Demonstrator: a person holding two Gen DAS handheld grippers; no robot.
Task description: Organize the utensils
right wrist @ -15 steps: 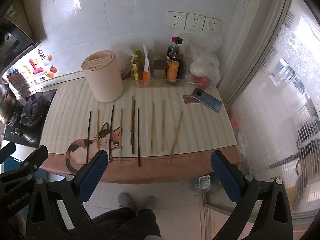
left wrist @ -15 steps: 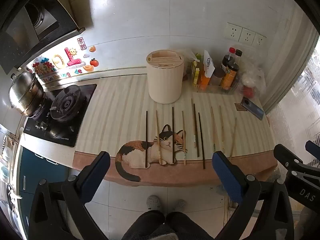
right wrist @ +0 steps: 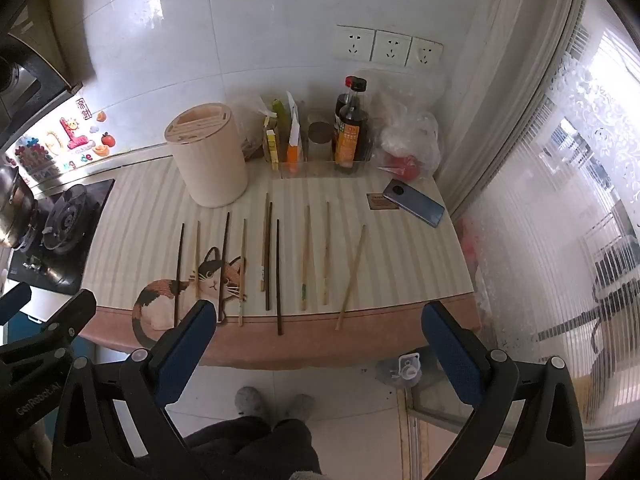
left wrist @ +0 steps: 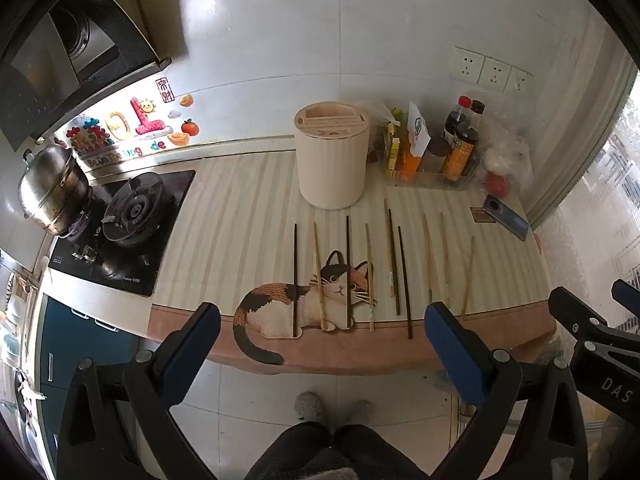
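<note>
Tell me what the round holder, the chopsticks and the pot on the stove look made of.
Round holder: matte cream body, likely plastic, slotted wood-toned top. Chopsticks: pale ones look like bamboo or wood; dark ones may be stained wood, unclear. Pot: shiny, mirror-like, probably stainless steel.

Chopsticks (left wrist: 394,258) lie in a row on the tabletop (left wrist: 240,216), before the holder (left wrist: 331,156); stove (left wrist: 120,224) left, phone (left wrist: 505,222) right.

White tiled wall (left wrist: 320,40), bright window (right wrist: 580,160)
</note>
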